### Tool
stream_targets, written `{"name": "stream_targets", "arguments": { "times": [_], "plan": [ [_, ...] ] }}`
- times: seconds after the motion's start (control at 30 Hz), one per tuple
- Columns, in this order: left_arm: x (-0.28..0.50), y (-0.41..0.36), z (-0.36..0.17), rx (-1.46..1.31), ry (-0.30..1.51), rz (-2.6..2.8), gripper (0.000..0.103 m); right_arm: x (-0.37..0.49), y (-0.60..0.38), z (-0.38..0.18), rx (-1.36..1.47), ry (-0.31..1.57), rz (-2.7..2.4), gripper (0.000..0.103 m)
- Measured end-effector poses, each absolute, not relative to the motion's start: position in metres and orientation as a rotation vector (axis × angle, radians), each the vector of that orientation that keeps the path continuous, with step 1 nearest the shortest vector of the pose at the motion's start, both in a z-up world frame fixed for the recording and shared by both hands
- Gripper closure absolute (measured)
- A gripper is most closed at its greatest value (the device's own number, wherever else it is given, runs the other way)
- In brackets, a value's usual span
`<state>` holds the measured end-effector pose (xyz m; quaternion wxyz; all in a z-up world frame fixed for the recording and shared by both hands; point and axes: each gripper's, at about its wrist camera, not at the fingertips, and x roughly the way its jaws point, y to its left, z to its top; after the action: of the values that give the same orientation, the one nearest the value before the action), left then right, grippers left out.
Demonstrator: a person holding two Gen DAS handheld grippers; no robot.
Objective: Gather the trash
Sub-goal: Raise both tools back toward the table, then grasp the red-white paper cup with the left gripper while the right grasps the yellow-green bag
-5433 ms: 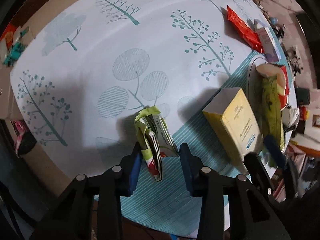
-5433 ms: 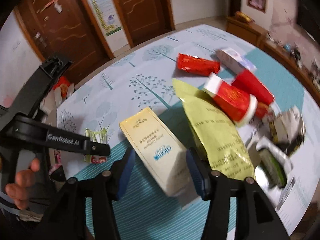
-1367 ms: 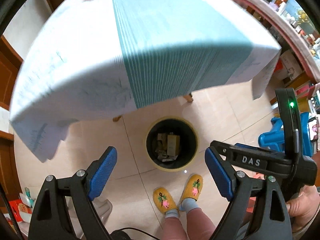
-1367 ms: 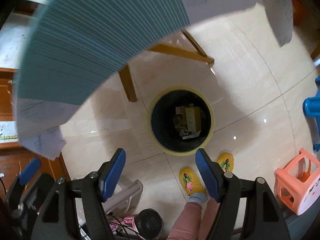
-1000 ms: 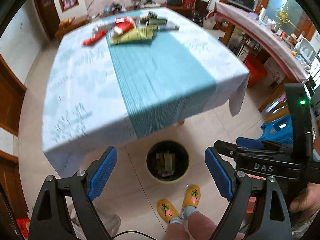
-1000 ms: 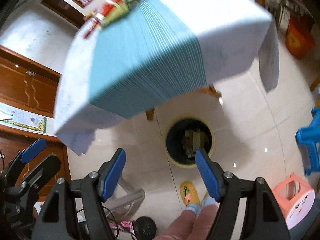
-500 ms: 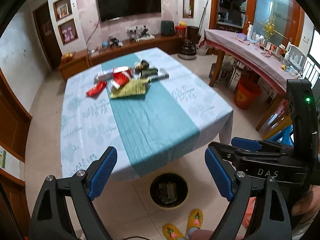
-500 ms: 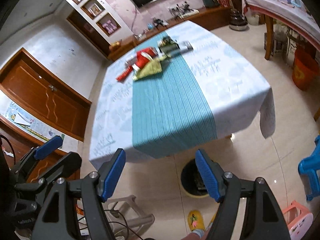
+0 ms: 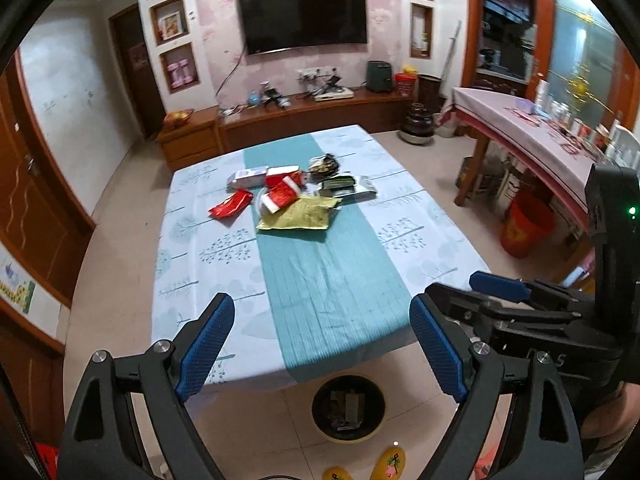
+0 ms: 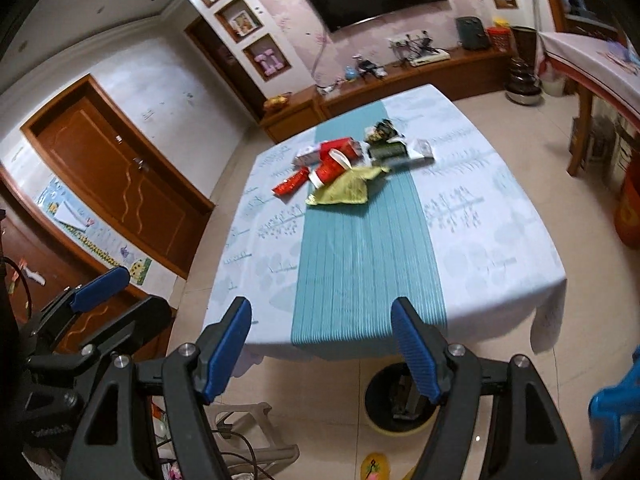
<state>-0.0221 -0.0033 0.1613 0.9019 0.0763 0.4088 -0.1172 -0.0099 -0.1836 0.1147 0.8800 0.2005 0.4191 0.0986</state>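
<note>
Left gripper [image 9: 320,344] wide open, empty. Right gripper [image 10: 322,354] likewise. Wrappers [image 9: 296,214] on table [image 9: 420,240]; bin [image 9: 349,408] below.

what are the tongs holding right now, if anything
Nothing. The left tongs and the right tongs are both open and empty; the wrappers lie on the table.

Only partial letter "S" legible, on right claw [image 9: 496,292] body at 4 o'clock, left-wrist view.

Left gripper [image 9: 322,344] spread wide, empty, levelled toward 12 o'clock; right gripper [image 10: 322,346] likewise, at 3 o'clock alongside.
</note>
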Motion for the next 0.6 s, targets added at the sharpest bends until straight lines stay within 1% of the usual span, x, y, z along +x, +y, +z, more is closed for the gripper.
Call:
{"name": "stream_targets", "arguments": {
  "times": [0.27,0.43,0.6],
  "plan": [
    [0.010,0.022,0.162,0.140,0.880,-0.145,0.015,0.026,-0.183,0.110,0.419,0.892,0.266,0.030],
    [0.045,0.044,0.155,0.163,0.898,-0.141,0.015,0.055,-0.183,0.086,0.464,0.952,0.243,0.030],
    [0.105,0.066,0.139,0.174,0.939,-0.211,0.015,0.094,-0.180,0.057,0.547,1.004,0.174,0.031]
  ]
}}
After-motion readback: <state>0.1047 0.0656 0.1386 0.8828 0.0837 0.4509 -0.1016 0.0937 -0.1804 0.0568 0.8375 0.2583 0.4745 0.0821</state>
